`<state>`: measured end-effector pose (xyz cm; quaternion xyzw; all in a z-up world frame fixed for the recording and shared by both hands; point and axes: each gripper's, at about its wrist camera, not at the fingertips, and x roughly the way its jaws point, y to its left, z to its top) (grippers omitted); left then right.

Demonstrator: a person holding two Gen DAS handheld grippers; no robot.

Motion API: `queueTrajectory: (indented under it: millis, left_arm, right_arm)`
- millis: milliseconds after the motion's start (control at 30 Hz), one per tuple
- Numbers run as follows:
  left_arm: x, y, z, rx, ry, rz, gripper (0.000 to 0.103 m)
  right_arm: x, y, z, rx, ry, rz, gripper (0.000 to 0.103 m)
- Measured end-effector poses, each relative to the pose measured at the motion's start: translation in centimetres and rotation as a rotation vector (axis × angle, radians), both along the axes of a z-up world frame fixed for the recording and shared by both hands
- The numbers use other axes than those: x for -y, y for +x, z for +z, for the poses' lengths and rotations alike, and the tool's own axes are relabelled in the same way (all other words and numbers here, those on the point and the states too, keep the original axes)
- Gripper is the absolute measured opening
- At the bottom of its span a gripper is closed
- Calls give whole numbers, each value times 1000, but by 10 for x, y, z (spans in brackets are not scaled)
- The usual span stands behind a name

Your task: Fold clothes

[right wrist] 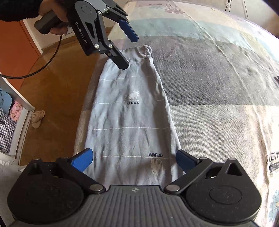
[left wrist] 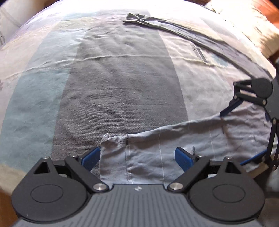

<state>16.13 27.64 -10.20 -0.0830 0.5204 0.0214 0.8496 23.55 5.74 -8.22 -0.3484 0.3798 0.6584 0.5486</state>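
A light blue garment (right wrist: 129,118) with thin white lines and "XIFUWA" logos lies flat and long along the near edge of the bed (right wrist: 218,78). Its gathered, puckered end (right wrist: 147,49) lies under my left gripper (right wrist: 128,50), which a hand (right wrist: 52,10) holds open a little above the cloth. In the left wrist view the same garment (left wrist: 174,139) runs rightwards between the open fingers of the left gripper (left wrist: 137,157). My right gripper (right wrist: 134,160) is open over the other end, gripping nothing. From the left wrist it shows as the right gripper (left wrist: 234,138), open at the far right.
A dark grey garment (left wrist: 174,29) lies stretched out at the far side of the striped bedsheet (left wrist: 122,78), near a pillow (left wrist: 252,26). Beside the bed are a brown floor (right wrist: 52,87), a crumpled beige cloth (right wrist: 37,118), a white shelf (right wrist: 22,108) and a black cable (right wrist: 43,64).
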Motion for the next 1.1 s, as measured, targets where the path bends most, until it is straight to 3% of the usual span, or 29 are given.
queueTrajectory:
  millis: [133, 233, 367, 500, 833, 967, 1100]
  left_arm:
    - [-7, -8, -7, 0, -128, 149, 92]
    - [-19, -25, -5, 31, -238, 343, 92]
    - [-35, -55, -7, 77, -388, 602, 93]
    - [-43, -80, -31, 62, -488, 760, 93]
    - [-62, -103, -64, 274, -743, 905, 94]
    - [-75, -105, -68, 317, -785, 939, 95]
    - [-89, -108, -67, 366, -798, 972, 95]
  right_arm:
    - [-11, 7, 6, -22, 13, -12, 103]
    - [-27, 17, 9, -50, 24, -6, 103]
    - [-70, 23, 12, -92, 44, 24, 103]
    - [-112, 28, 11, -147, 67, 83, 103]
    - [-209, 20, -15, -321, -55, 294, 103]
    - [-222, 18, -13, -401, -116, 375, 103]
    - [-237, 23, -8, -448, -75, 352, 103]
